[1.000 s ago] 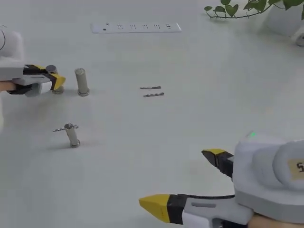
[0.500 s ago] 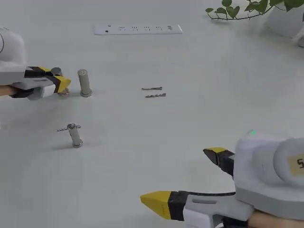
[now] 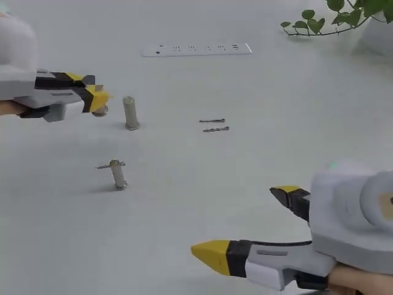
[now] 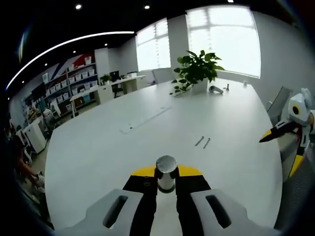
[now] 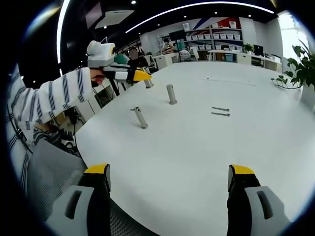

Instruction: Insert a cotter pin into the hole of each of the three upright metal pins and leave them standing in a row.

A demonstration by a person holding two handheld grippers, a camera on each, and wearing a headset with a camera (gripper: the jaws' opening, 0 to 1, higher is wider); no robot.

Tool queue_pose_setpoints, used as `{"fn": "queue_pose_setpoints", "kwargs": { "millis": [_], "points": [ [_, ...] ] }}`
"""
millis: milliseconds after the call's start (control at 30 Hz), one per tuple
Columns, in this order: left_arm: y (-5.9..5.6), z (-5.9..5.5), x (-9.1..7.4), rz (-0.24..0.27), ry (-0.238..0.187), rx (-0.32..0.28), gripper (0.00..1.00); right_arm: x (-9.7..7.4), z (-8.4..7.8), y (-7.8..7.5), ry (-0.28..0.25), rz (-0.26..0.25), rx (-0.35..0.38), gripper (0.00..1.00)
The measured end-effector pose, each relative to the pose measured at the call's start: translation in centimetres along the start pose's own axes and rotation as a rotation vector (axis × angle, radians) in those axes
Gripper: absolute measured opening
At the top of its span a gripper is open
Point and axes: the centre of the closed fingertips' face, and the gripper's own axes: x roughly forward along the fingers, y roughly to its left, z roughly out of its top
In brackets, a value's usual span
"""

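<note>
My left gripper (image 3: 98,101) is at the far left, shut on a short metal pin (image 4: 166,173) whose round head stands up between the jaws. Just to its right a second metal pin (image 3: 131,114) stands upright and bare. Nearer to me a third pin (image 3: 118,174) stands with a cotter pin through its top. Two loose cotter pins (image 3: 214,125) lie side by side mid-table. My right gripper (image 3: 249,224) hovers open at the lower right, far from the pins, with nothing between its fingers. In the right gripper view, the pinned post (image 5: 140,117) and bare post (image 5: 171,93) stand ahead.
A white power strip (image 3: 196,49) lies flat at the back of the white table. A potted plant (image 3: 331,15) sits at the far right corner. A person's striped sleeve (image 5: 54,98) shows behind the left gripper.
The head camera has shifted, sliding everything rightward in view. The left gripper and its held pin sit slightly higher against the neighbouring upright pin. The right gripper stays open.
</note>
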Motion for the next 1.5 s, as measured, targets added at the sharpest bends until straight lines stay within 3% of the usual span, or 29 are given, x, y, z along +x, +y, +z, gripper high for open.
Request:
{"fn": "queue_pose_setpoints", "kwargs": {
  "millis": [233,267,433,600,767,1100,1500],
  "points": [
    [-3.7,1.2,-1.0,-0.057,-0.014,0.026,0.09,-0.2,0.5,0.2,-0.020,0.011,-0.008,0.98],
    [-3.9,1.2,-1.0,-0.061,-0.015,0.026,0.09,-0.2,0.6,0.1,-0.023,0.010,-0.007,0.98],
    [-6.7,1.6,-0.8,-0.098,-0.032,0.046,0.09,-0.5,0.8,0.0,-0.036,0.011,0.000,0.98],
    [-9.8,1.3,-0.1,-0.149,-0.040,0.032,0.09,-0.7,1.0,-0.1,-0.049,0.013,0.007,0.98],
    [-11.9,0.6,0.5,-0.179,-0.023,0.028,0.09,-0.7,1.1,-0.2,-0.053,0.012,0.008,0.98],
    [-14.9,-2.1,1.3,-0.238,0.038,0.052,0.09,-1.0,1.0,-0.1,-0.065,0.017,0.016,0.98],
    [-16.4,-5.2,1.8,-0.214,0.085,0.013,0.09,-1.0,0.2,1.0,-0.041,0.042,-0.015,0.98]
  ]
}}
